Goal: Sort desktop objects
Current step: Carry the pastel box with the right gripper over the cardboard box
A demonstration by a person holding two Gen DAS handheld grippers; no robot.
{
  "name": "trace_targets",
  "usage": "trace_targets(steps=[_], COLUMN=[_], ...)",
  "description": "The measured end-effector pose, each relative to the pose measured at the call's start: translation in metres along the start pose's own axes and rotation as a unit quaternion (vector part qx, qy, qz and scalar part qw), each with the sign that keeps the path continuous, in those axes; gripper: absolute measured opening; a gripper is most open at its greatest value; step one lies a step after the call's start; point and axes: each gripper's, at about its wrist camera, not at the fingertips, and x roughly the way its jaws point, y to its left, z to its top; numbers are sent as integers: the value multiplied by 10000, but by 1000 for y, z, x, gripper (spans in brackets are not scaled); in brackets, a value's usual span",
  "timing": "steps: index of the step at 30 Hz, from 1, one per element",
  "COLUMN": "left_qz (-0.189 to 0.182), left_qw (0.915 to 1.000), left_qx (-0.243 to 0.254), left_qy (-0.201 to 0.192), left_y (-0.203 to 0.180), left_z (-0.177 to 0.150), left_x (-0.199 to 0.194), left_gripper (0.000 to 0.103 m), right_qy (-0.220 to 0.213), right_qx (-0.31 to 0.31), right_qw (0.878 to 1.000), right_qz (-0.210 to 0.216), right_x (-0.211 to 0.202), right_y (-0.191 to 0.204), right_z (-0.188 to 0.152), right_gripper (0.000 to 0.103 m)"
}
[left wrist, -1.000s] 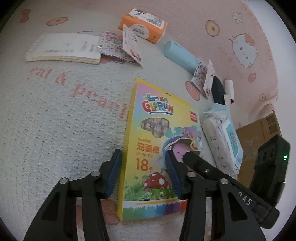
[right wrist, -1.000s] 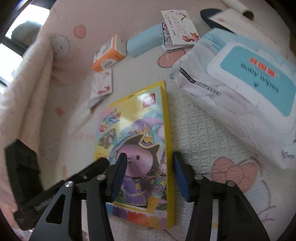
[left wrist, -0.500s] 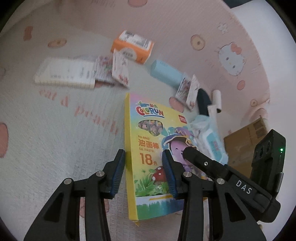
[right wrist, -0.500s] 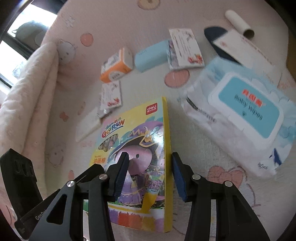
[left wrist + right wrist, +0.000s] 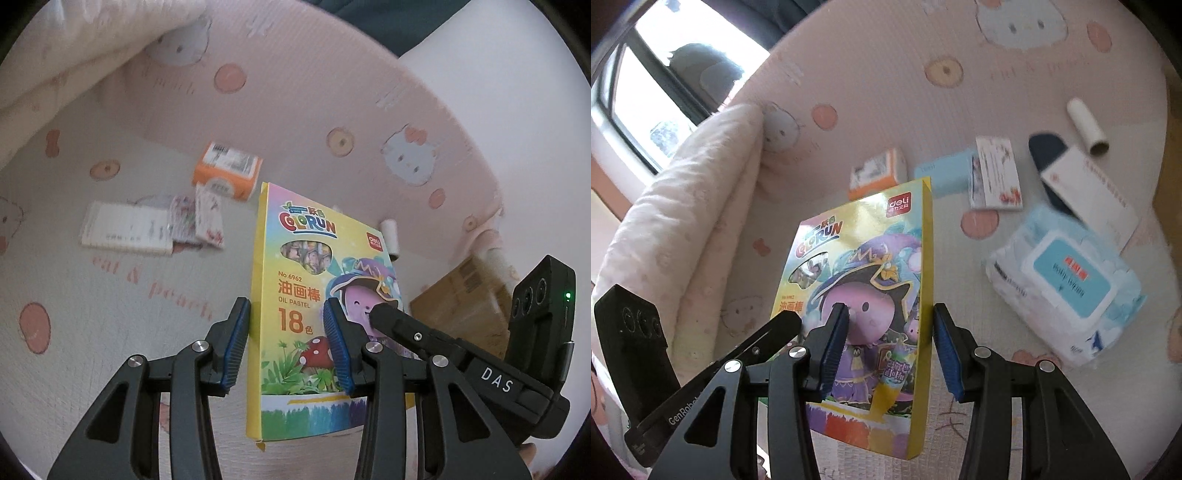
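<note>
- The bed cover (image 5: 92,314), pale with pink cartoon print, fills both views; a rolled cream blanket (image 5: 683,221) lies along one edge.
- The crayon box (image 5: 295,295), yellow with a purple cartoon figure, is held up off the bed cover between both grippers, tilted, its printed face toward the cameras.
- The left gripper (image 5: 286,339) is clamped across the box's left half: one blue pad sits on the box's left edge, the other lies over its printed front.
- The right gripper (image 5: 890,350) is clamped on the box's right half, one pad on the front, the other just at the yellow right edge.
- A pack of baby wipes (image 5: 1067,288) lies on the bed cover to the right of the box.
- A white notebook (image 5: 125,229) lies flat, with small printed cards (image 5: 207,218) touching its end.
- An orange carton (image 5: 227,171) sits behind the cards.
- A light blue case (image 5: 942,173) lies beside another printed card (image 5: 997,173).
- A small white roll (image 5: 1087,127) rests near a dark blue object that I cannot identify.
</note>
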Motion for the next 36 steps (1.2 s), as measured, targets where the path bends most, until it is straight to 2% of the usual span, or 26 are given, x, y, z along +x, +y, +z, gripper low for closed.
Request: trace_targets(steps=[10,20,26,36], left_qz=[-403,-492,-460,-721], left_qw=[9968,9949,9948,9919], left_qx=[261,391,492,903], left_qy=[-639,-788,-766,-521], left_y=[-40,-70,-98,-184], left_z=[13,12,12,6], left_x=[-46,-64,-51,-1], left_gripper=[44,44,44,44], right_qy=[-830,-1183,-1237,-1522], right_qx=[-424,-440,-350,11], right_qw=[9956,9920,9917,9882], right_qz=[-97,-75,-15,-189], right_x=[-68,-110,-121,-162], right_y=[28,29,4,-72], right_z=[11,10,18,41], right_gripper=[44,44,44,44])
